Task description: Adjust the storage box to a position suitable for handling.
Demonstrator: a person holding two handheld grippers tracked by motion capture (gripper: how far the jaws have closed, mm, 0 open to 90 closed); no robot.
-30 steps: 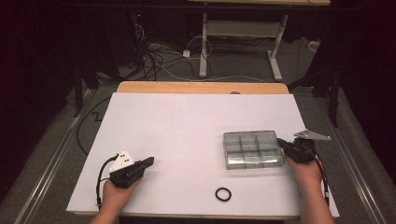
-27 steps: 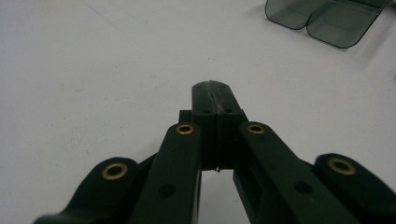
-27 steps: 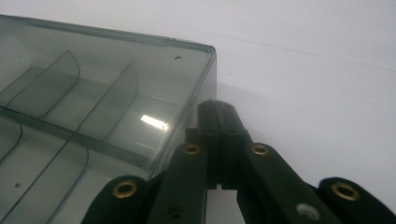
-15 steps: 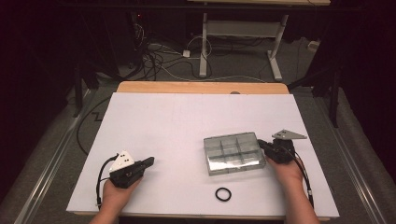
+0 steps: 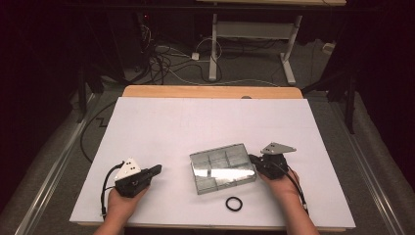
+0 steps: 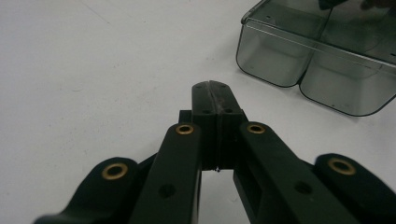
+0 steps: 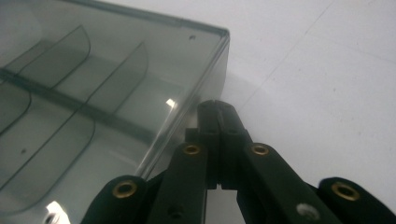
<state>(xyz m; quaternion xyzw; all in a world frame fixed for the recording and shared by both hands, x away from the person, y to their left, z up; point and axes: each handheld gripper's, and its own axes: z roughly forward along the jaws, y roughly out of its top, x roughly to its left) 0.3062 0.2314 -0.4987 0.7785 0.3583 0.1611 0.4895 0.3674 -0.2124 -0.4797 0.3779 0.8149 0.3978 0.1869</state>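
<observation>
Right hand-held gripper (image 5: 255,162), jaws closed and empty, has pushed the clear divided box (image 5: 222,168) leftward to mid-bench (image 5: 161,122), beside the black ring (image 5: 234,203); left hand-held gripper (image 5: 154,170) rests closed.

Your desk (image 5: 161,127) carries a box (image 5: 222,168), a ring (image 5: 234,203) and both of your grippers. The box sits right of centre, toward your edge, turned a little askew; dividers split it into compartments. The ring lies on the desk just before the box, nearer you, apart from it. Your right gripper (image 5: 254,161) is at the box's right end, jaws together, tips against that side wall. Your left gripper (image 5: 152,171) rests on the desk well left of the box, jaws together and pointing toward it. Behind the desk, cables (image 5: 161,63) lie on the floor, and a frame (image 5: 254,34) stands beyond them.
</observation>
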